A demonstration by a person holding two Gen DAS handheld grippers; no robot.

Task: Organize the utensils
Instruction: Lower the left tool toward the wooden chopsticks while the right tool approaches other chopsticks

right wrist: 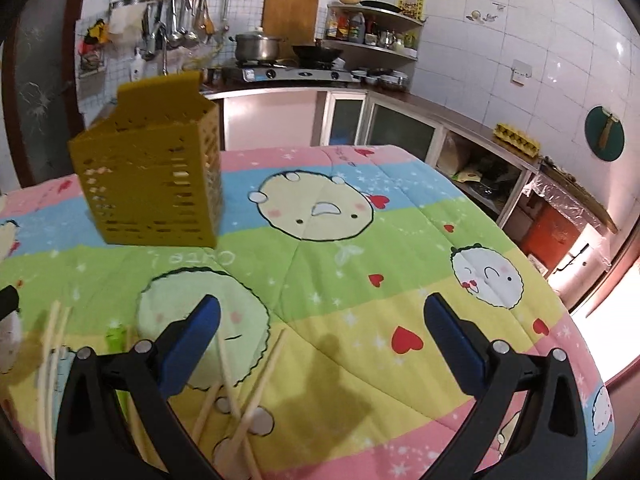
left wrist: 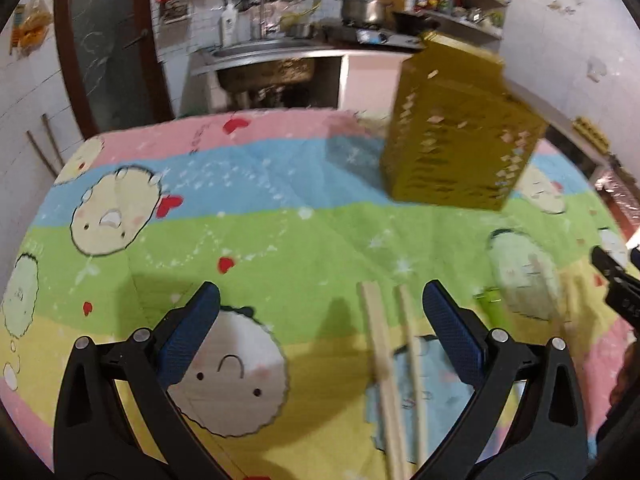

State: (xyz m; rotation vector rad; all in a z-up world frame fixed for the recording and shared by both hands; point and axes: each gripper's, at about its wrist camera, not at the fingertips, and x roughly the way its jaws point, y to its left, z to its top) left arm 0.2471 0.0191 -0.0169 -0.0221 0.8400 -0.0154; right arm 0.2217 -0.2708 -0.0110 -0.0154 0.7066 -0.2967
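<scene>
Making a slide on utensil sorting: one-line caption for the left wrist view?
Open left gripper over a cartoon-print cloth, two wooden chopsticks between its fingers, yellow perforated holder beyond.

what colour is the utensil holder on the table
Mustard yellow, with rows of small cut-out holes; the utensil holder shows best in the right wrist view.

Legible text: one item. Tablecloth (right wrist: 320, 288), green stripe, just in front of yellow utensil holder (right wrist: 150, 172): word "Cute", printed white, seen upside down in right wrist view. Yellow wall poster (right wrist: 411, 1) print: too small to read.
</scene>
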